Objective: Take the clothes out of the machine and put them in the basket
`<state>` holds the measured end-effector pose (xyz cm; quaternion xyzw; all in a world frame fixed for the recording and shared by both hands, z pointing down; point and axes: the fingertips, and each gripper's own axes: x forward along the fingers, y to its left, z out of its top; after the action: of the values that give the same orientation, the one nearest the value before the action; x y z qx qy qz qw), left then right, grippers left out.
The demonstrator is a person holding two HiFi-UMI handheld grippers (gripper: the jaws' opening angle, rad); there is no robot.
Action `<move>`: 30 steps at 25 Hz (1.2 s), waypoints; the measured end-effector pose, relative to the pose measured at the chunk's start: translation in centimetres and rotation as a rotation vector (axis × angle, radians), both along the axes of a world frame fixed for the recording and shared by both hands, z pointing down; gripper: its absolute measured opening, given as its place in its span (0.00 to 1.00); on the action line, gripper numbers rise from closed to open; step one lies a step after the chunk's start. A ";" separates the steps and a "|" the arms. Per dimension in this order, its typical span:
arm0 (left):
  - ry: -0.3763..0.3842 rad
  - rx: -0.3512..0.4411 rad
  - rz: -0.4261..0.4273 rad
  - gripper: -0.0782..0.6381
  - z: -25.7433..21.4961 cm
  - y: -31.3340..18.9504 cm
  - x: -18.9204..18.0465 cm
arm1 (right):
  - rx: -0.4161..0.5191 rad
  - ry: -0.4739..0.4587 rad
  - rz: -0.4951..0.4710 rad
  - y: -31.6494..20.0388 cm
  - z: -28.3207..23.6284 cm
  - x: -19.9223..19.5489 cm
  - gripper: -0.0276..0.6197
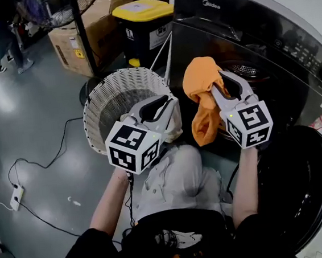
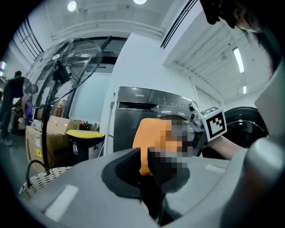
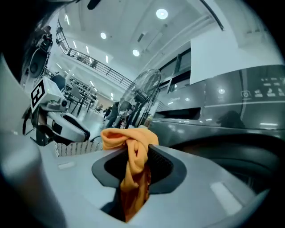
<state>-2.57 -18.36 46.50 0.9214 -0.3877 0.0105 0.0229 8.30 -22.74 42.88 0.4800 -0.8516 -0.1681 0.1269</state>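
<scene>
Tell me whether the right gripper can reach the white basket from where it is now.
Probably yes. The right gripper, shut on the orange cloth, hangs beside the basket, whose mouth is open; only the left gripper over its rim might be in the way.

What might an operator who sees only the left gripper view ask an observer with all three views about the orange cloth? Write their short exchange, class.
Operator: Is the orange cloth really gripped?
Observer: Yes. The right gripper view shows the right gripper shut on the orange cloth.
Operator: Where is the basket?
Observer: In the head view the basket stands beside the machine, on its left, partly under the left gripper.
Operator: Anything in it?
Observer: No clothes show in the part I can see.
</scene>
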 end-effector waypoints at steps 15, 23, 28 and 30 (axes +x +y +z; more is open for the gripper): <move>-0.016 0.048 -0.223 0.17 -2.1 -0.4 -11.2 | 0.119 -0.035 -0.287 -0.7 -7.7 -14.1 0.25; -0.034 0.058 -0.305 0.17 -3.0 -0.4 -15.8 | 0.107 -0.083 -0.426 -2.3 -10.0 -21.4 0.25; -0.034 0.061 -0.346 0.17 -3.1 -0.5 -17.8 | 0.092 -0.179 -0.559 -2.2 -12.7 -25.2 0.25; -0.031 0.057 -0.354 0.17 -2.9 -0.6 -18.2 | 0.082 -0.201 -0.618 -1.8 -13.7 -26.8 0.25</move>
<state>-20.76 -18.91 43.55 0.8388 -0.5444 0.0093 -0.0078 -18.49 -24.58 29.16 0.2179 -0.9577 -0.1847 -0.0343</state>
